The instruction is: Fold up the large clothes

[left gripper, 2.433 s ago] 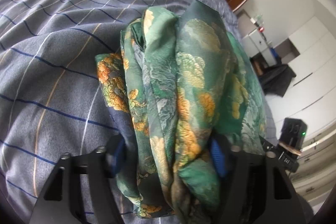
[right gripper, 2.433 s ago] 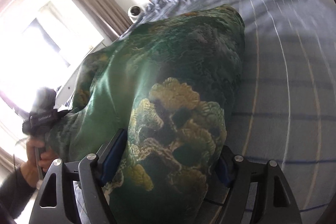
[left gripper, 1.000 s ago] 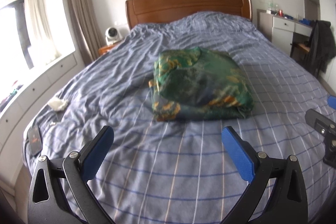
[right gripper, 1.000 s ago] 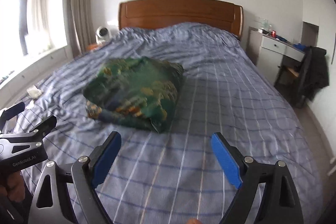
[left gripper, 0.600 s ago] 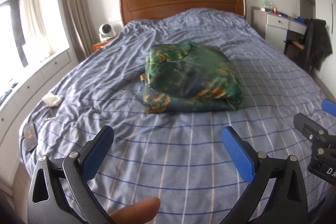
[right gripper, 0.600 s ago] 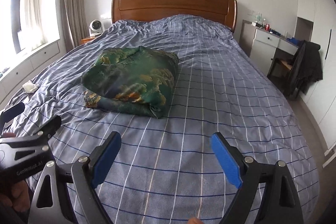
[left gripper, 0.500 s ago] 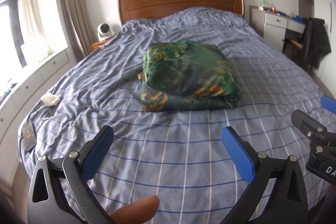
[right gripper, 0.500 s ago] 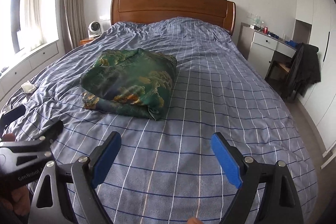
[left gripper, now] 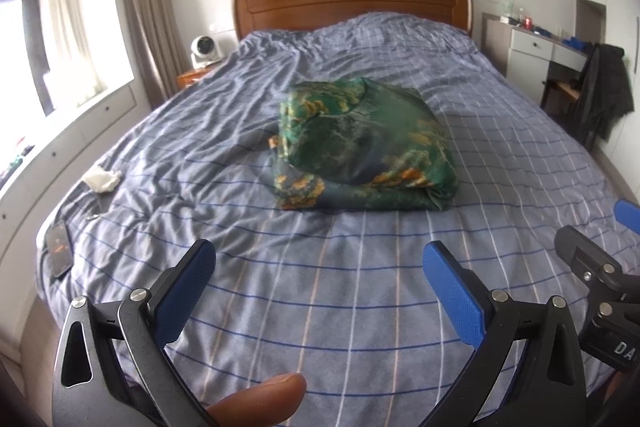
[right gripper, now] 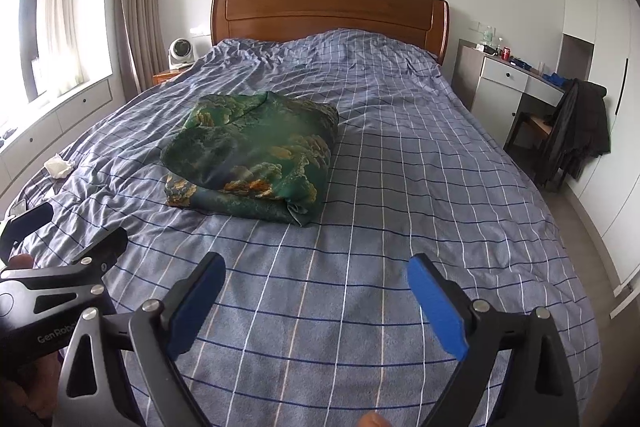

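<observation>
Folding appears complete: the green patterned garment (left gripper: 364,147) is lying bundled mid-bed (right gripper: 440,187); left tongs (left gripper: 320,267) and right tongs (right gripper: 316,279) are hovering wide, empty, near the foot edge.

Both tongs, left tongs (left gripper: 320,275) and right tongs (right gripper: 316,285), have black frames, silver screws, blue pads (right gripper: 438,311).

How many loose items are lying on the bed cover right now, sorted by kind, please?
Folded green garment: 1
Crumpled white tissue: 1
Phone: 1
Total: 3
Both tongs, left and right, are open and hold nothing.
</observation>
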Demonstrator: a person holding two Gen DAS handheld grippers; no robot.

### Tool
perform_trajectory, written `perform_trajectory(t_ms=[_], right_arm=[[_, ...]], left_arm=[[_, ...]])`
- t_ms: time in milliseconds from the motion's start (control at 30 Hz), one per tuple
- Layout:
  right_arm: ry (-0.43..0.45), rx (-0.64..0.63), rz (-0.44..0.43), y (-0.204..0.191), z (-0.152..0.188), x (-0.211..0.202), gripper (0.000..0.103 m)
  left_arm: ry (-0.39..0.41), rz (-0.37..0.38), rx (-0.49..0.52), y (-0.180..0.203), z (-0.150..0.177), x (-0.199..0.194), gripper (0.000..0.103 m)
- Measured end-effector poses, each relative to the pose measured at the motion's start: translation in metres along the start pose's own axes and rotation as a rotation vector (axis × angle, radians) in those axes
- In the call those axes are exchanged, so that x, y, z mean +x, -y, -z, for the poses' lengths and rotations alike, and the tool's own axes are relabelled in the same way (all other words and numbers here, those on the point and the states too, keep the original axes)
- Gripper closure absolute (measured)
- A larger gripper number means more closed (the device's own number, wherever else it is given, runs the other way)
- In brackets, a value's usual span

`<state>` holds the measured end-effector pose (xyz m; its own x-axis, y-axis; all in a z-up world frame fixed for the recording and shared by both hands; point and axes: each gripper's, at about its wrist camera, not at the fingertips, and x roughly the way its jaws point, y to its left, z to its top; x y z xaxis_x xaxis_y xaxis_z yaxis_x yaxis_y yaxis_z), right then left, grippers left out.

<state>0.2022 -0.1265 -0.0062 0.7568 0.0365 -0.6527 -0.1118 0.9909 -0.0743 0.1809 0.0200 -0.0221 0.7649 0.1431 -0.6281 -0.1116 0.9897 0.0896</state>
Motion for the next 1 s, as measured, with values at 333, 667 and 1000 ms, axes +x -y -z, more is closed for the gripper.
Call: perform_trajectory(t_ms=[333,667,1000], right_arm=[[0.005,-0.027,-0.008,-0.007,-0.008,-0.02,0.004],[0.027,-0.042,-0.02,-0.011,-0.013,-0.035,0.0],[0.021,-0.043,-0.006,-0.011,-0.013,-0.035,0.0]], left_arm=[[-0.027,0.021,0.0,-0.003,-0.005,-0.011,0.0],[-0.02,0.019,-0.015,-0.006,-0.008,-0.02,0.0],[-0.012,0.015,-0.021,-0.005,-0.008,-0.023,0.0]])
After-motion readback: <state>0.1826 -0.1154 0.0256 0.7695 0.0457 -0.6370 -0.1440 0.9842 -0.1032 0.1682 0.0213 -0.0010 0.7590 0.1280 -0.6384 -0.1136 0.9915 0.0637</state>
